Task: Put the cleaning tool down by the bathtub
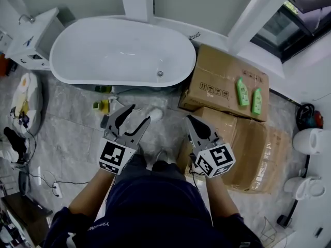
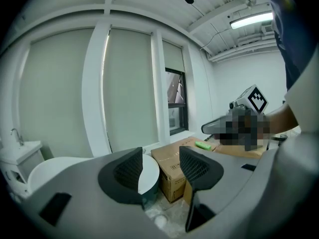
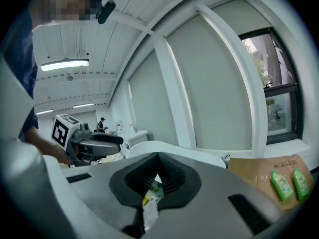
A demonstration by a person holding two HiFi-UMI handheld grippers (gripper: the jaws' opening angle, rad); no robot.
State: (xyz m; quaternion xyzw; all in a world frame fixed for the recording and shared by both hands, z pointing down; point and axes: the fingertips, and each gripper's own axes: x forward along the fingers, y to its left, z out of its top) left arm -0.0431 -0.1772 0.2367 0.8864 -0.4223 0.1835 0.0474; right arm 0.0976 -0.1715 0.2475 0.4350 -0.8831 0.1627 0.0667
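The white oval bathtub (image 1: 124,50) stands at the top of the head view. On the floor at its near side lie small yellow and green items (image 1: 102,105) and a whitish object (image 1: 154,113); which one is the cleaning tool I cannot tell. My left gripper (image 1: 140,113) hovers above the floor before the tub, jaws open and empty. In the left gripper view its jaws (image 2: 160,169) frame the tub's end (image 2: 148,176). My right gripper (image 1: 189,118) is beside it, shut on nothing. In the right gripper view its tips (image 3: 158,159) meet in front of the bathtub (image 3: 172,149).
Cardboard boxes (image 1: 222,79) lie right of the tub, with two green bottles (image 1: 242,91) on top. A white cabinet with a sink (image 1: 31,35) stands at the tub's left. Cables and clutter (image 1: 23,112) lie at the left, a toilet (image 1: 313,138) at the right.
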